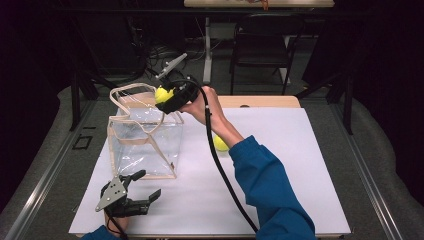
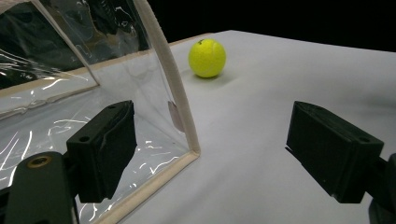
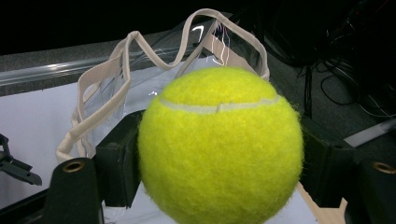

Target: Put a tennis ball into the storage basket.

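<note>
The tennis ball (image 3: 219,147), clenched in the right tongs (image 1: 167,97), hung over the clear bag's (image 1: 145,145) mouth, seemingly for dropping in, while the left tongs (image 1: 142,187), released, waited at the bag's 6 o'clock.

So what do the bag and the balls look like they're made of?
Bag: seemingly clear glossy plastic film, showing glare and creases, with beige fabric-like trim and handles. Held ball, in the right gripper, and ball on the table: fuzzy yellow felt, the held one with a pale seam.
</note>
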Demonstrator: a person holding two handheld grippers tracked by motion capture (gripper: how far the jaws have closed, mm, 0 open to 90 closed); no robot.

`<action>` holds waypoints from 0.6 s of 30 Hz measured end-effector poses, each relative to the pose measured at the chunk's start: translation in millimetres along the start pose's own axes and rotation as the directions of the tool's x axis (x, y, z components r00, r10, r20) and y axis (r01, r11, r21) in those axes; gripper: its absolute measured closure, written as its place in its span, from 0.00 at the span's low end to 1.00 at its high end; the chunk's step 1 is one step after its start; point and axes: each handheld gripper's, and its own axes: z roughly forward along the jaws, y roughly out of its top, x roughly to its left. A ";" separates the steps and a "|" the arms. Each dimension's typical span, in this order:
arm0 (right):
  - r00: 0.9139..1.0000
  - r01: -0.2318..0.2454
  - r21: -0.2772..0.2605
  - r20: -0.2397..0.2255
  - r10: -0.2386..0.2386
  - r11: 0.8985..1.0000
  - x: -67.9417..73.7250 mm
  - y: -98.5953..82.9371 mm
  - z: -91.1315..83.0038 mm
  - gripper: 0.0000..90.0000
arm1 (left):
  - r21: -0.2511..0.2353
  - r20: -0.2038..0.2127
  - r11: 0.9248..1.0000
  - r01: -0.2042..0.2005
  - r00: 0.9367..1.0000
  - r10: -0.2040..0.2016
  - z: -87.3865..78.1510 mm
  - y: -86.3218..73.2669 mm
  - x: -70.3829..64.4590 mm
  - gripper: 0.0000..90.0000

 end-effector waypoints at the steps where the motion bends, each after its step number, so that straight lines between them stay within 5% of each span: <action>1: 1.000 0.002 -0.001 -0.002 -0.002 1.000 0.3 0.5 0.8 0.30 | 0.001 0.001 1.000 -0.001 1.000 0.001 -0.1 0.0 0.0 0.18; 18: 1.000 -0.006 -0.021 0.001 0.006 1.000 2.1 6.4 7.3 0.30 | -0.006 0.003 1.000 -0.001 1.000 0.001 -0.6 0.2 -0.1 0.18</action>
